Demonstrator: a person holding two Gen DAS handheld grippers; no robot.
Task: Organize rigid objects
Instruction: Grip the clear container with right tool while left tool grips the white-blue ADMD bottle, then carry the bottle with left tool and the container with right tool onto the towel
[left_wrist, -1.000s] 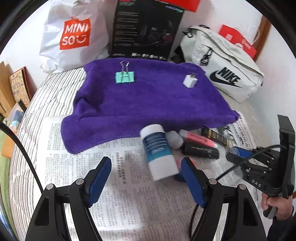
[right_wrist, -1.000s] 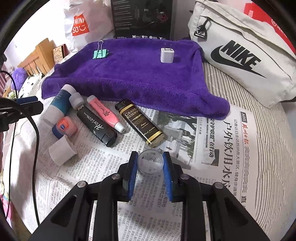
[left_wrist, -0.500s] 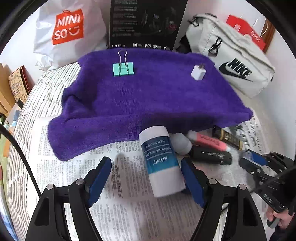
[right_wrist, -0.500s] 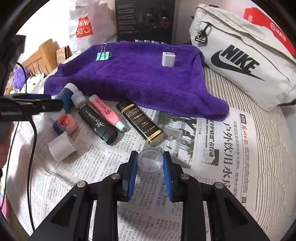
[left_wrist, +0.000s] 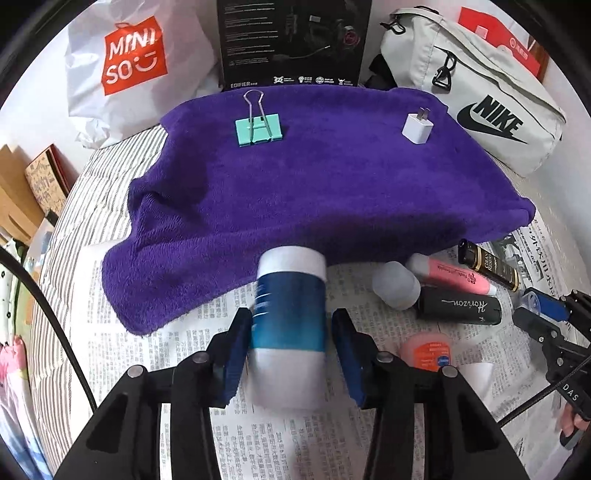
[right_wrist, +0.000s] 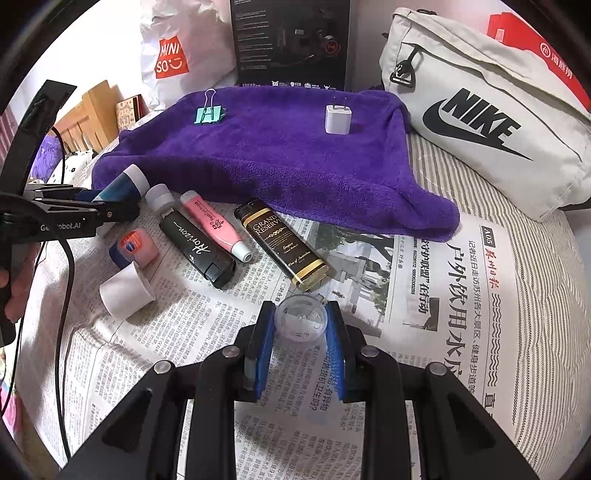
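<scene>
My left gripper (left_wrist: 290, 341) straddles a white tube with a blue label (left_wrist: 290, 325) lying on the newspaper; the left pad touches it, and a small gap shows at the right pad. The tube looks blurred. My right gripper (right_wrist: 301, 332) is shut on a small clear round cap (right_wrist: 301, 319) just above the newspaper. A purple towel (left_wrist: 314, 184) behind carries a teal binder clip (left_wrist: 258, 129) and a white charger plug (left_wrist: 417, 127). On the paper lie a black tube (right_wrist: 199, 247), a pink tube (right_wrist: 214, 225), a black-and-gold bottle (right_wrist: 284, 249), an orange-blue tin (right_wrist: 135, 245) and a white cap (right_wrist: 125, 291).
A newspaper (right_wrist: 443, 314) covers the striped bed. A white Nike bag (right_wrist: 480, 122) sits at the right, a Miniso bag (left_wrist: 133, 62) and a black box (left_wrist: 291, 40) at the back. A frosted cap (left_wrist: 395, 284) lies beside the tubes.
My left gripper has moved forward over the white tube and its jaws have narrowed around it. My right gripper still holds the clear cap and has barely shifted.
</scene>
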